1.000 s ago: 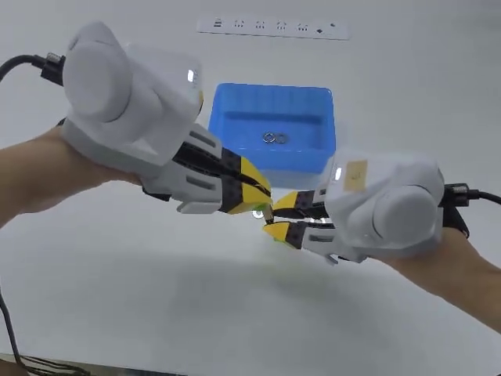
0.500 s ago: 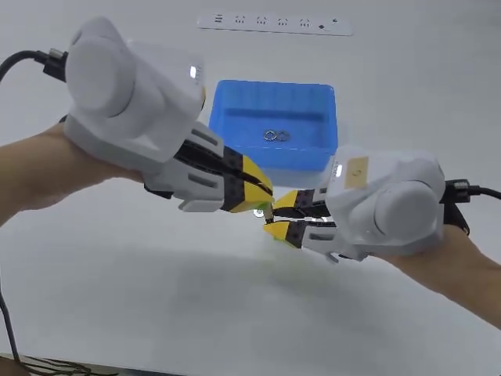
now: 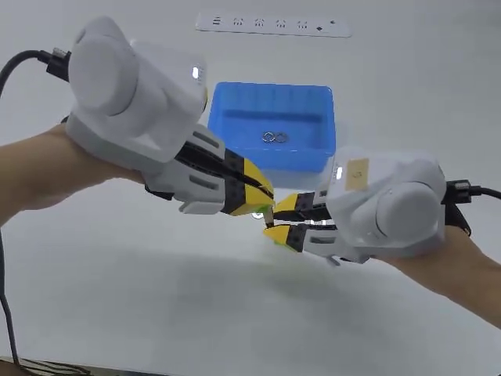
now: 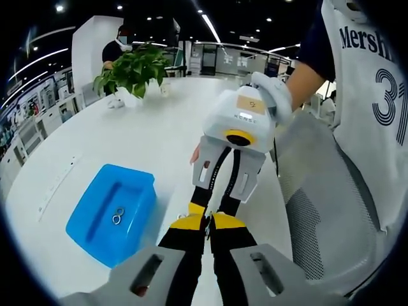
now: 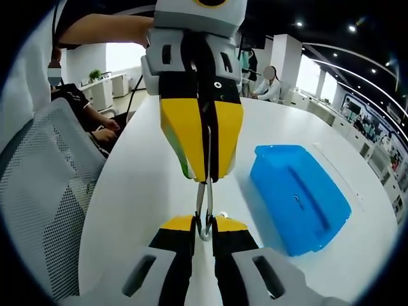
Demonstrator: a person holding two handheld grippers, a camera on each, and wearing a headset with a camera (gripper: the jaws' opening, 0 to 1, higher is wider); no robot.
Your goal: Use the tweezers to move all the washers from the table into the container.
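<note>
Head view: over the last second almost nothing has changed. The left tool [image 3: 264,199] and right tool [image 3: 275,220] stay tip to tip above the desk [image 3: 156,298], just in front of the container [image 3: 301,162]. Two washers [image 3: 272,138] lie touching inside it.

Left gripper view: the left tool's [image 4: 206,228] jaws are drawn together and meet the right tool [image 4: 207,208] head-on. The container [image 4: 137,223] sits to one side with the same washers [image 4: 118,217] in it.

Right gripper view: the tweezers [image 5: 204,204] run from the left tool [image 5: 207,176], whose jaws are pressed together on one end, down to the right tool [image 5: 204,231], whose jaws pinch the other end. A pale speck [image 5: 222,215] on the desk beside the tips may be a washer; it is too small to tell.

The stillness suggests the tweezers are still being re-gripped, so the count in the container stands at two.
</note>
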